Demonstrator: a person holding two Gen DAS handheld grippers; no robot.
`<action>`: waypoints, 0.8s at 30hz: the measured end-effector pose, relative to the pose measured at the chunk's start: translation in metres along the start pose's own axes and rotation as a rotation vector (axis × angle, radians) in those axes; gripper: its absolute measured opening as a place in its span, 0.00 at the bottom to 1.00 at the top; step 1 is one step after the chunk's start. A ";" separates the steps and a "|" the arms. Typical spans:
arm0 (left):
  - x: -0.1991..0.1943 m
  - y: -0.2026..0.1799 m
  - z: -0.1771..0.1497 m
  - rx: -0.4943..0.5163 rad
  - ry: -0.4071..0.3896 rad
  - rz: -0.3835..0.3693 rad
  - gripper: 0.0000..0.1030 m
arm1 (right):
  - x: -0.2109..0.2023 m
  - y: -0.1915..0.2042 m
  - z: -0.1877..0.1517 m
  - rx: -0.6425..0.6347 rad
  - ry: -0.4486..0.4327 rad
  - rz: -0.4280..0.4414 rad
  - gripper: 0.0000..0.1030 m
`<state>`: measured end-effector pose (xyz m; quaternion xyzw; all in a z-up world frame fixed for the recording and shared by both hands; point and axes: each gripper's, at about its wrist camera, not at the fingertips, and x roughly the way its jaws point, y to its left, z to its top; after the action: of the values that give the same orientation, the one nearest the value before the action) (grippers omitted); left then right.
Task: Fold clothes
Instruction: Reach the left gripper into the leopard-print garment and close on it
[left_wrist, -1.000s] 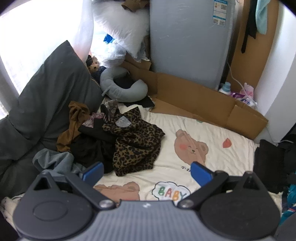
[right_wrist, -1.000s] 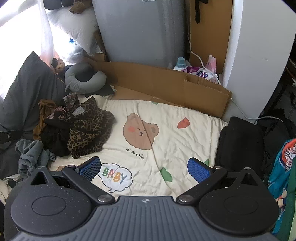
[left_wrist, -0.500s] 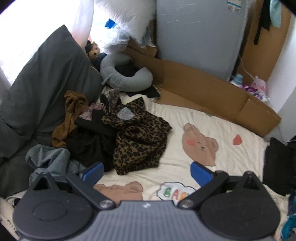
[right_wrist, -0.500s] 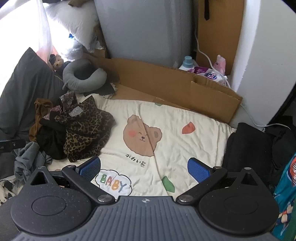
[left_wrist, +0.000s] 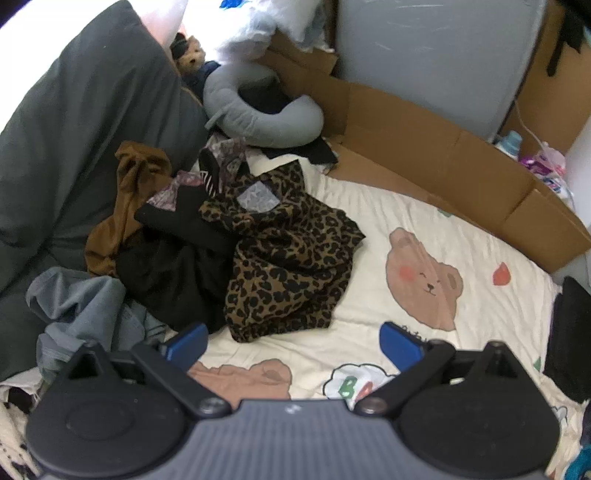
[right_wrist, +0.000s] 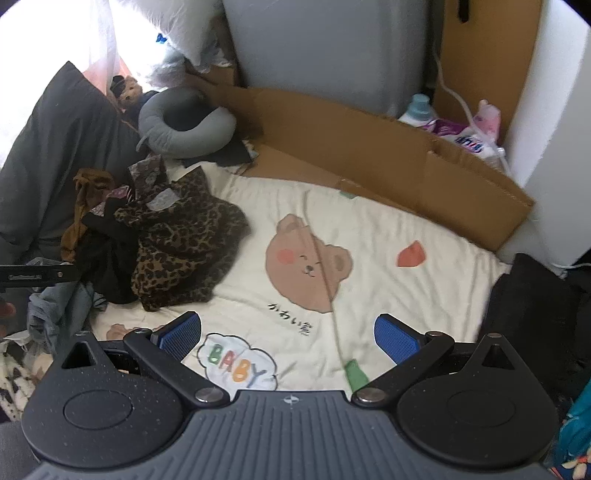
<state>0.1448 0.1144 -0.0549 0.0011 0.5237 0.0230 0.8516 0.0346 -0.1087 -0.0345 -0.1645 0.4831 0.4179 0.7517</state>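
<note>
Left gripper (left_wrist: 293, 341): blue-padded fingers spread wide with nothing between them, held above the near edge of the bedding just short of the clothes.
Right gripper (right_wrist: 288, 334): also spread wide and empty, over the printed "BABY" cloud; the edge of the other tool pokes in at the far left of its view.
Blanket (left_wrist: 373, 236): cream, printed with bears and small coloured shapes, spread flat — its middle and right part lie bare.
Clothes pile (left_wrist: 207, 236): heaped unfolded on the blanket's left side, against the dark pillow.
Leopard-print garment (left_wrist: 288, 258): crumpled on top at the pile's right edge, a pale grey patch near its upper end; also seen from the right wrist (right_wrist: 184, 243).
Black garment (left_wrist: 177, 273): bunched to the left of the leopard print, partly under it.
Blue-grey garment (left_wrist: 81, 306): nearest part of the pile, at the left, just beside the left gripper's left finger.
Brown garment (left_wrist: 125, 206): twisted along the pile's far-left edge, touching the pillow.
Dark grey pillow (left_wrist: 81, 140): large, propped behind the pile.
Black folded item (right_wrist: 532, 306): on the blanket's right edge, well apart from the pile.
Grey neck pillow (left_wrist: 258, 110): beyond the pile — a small teddy (left_wrist: 192, 55) behind it.
Cardboard (left_wrist: 424, 147): flattened along the blanket's far edge, before an upright grey mattress (left_wrist: 424, 55).
</note>
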 end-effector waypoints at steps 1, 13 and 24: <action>0.005 0.001 0.001 -0.001 0.003 -0.001 0.97 | 0.005 0.002 0.003 -0.012 0.002 0.000 1.00; 0.061 0.012 0.010 -0.018 0.036 -0.003 0.96 | 0.062 0.019 0.030 -0.122 0.056 0.049 0.99; 0.120 0.010 0.008 0.024 0.057 0.009 0.95 | 0.124 0.024 0.029 -0.208 0.090 0.085 0.99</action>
<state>0.2056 0.1295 -0.1583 0.0132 0.5480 0.0205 0.8361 0.0557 -0.0173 -0.1240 -0.2395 0.4768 0.4896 0.6896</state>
